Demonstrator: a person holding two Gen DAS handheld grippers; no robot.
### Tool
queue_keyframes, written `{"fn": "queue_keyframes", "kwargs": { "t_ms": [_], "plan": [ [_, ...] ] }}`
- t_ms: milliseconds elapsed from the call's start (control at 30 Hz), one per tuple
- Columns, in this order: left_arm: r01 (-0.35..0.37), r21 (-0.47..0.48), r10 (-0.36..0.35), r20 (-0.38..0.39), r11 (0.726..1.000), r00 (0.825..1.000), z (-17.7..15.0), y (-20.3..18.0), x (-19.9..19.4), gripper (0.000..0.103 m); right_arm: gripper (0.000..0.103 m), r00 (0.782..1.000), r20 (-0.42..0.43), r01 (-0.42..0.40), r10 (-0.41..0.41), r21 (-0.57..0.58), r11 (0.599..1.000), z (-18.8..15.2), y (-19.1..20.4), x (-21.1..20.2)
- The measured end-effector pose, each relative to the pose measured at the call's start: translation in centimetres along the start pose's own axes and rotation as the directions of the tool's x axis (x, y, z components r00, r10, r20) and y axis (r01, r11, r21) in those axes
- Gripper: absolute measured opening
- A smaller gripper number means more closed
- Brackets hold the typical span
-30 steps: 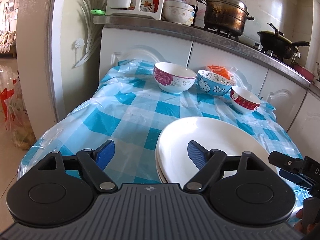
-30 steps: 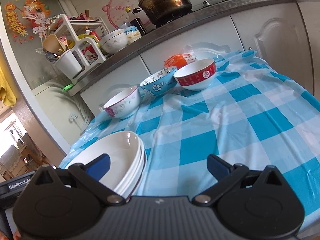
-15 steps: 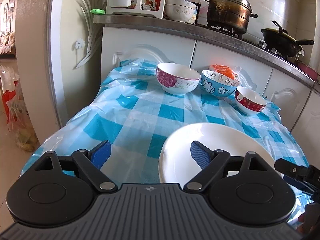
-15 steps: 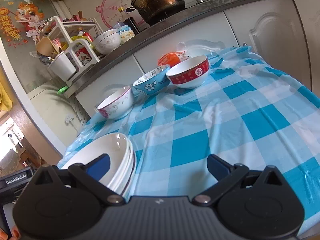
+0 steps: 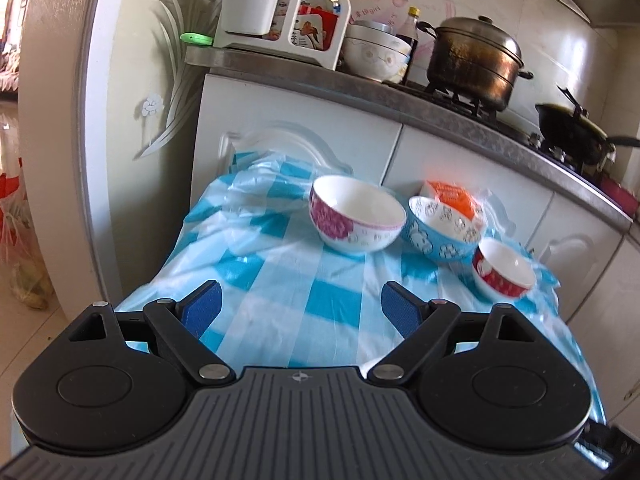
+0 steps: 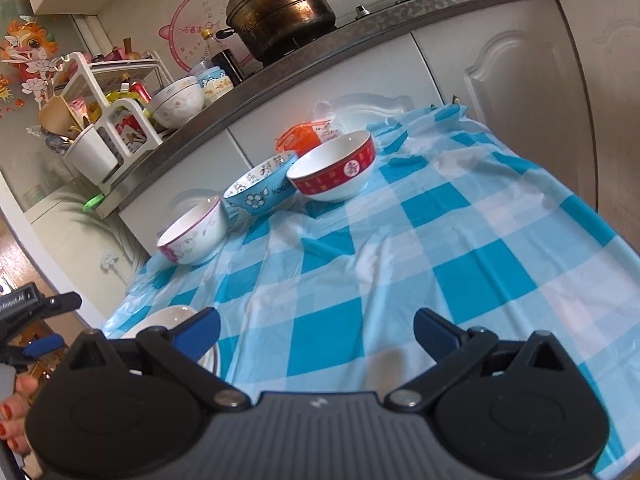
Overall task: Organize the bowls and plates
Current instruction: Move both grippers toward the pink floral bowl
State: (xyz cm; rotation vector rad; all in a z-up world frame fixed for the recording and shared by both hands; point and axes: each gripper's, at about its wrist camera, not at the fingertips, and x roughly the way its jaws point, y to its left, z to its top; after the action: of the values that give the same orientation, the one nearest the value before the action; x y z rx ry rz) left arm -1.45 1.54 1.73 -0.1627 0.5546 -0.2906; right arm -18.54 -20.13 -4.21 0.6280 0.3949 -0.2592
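checked surface: both claws, left and right, gape empty; crowded bowls may knock together when lifted.

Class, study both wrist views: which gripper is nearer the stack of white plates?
Right. The right gripper hovers just beside the stack of white plates, one finger overlapping its rim. The left gripper faces the bowls; the plates are outside its view.

I see white cabinet doors under a steel-edged counter, a dark pot on the stove, pale tiled wall, and daylight on the floor at left.
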Motion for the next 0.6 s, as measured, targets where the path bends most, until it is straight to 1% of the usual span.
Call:
{"fn": "queue_keyframes", "kwargs": {
  "t_ms": [200, 367, 400, 467, 500, 567, 600],
  "plan": [
    [0.006, -0.031, -0.006, -0.009, 0.999, 1.0, 1.8, 0.3, 3.2, 0.103, 0.102, 1.0, -0.026, -0.005, 0.005, 0.011, 1.0, 0.8, -0.5, 0.9],
    [0.011, -0.083, -0.012, -0.007, 0.996, 1.0, 3.1, 1.3, 5.8, 0.103, 0.102, 0.997, -0.073, -0.032, 0.03, -0.022, 0.999, 1.8, 0.3, 2.1],
    [0.023, -0.091, -0.024, -0.01, 0.996, 1.0, 3.5, 1.4, 6.4, 0.103, 0.102, 0.996, -0.084, -0.041, 0.038, -0.025, 0.999, 2.1, 0.5, 2.4],
    [0.078, -0.119, -0.082, -0.025, 0.99, 0.996, 4.2, 1.9, 7.8, 0.103, 0.102, 0.993, -0.101, -0.064, 0.061, -0.023, 0.998, 3.0, 0.8, 3.0],
    [0.103, -0.147, -0.11, -0.035, 0.984, 0.993, 4.5, 2.3, 8.6, 0.103, 0.102, 0.991, -0.109, -0.076, 0.073, -0.02, 0.997, 3.5, 0.9, 3.4],
    [0.125, -0.211, -0.138, -0.047, 0.969, 0.989, 4.9, 3.1, 10.1, 0.103, 0.102, 0.988, -0.121, -0.099, 0.096, -0.018, 0.995, 4.7, 1.4, 4.3],
    [0.127, -0.227, -0.143, -0.052, 0.966, 0.988, 5.2, 3.4, 10.8, 0.103, 0.102, 0.986, -0.126, -0.109, 0.106, -0.017, 0.994, 5.3, 1.6, 4.8]
  ]
}}
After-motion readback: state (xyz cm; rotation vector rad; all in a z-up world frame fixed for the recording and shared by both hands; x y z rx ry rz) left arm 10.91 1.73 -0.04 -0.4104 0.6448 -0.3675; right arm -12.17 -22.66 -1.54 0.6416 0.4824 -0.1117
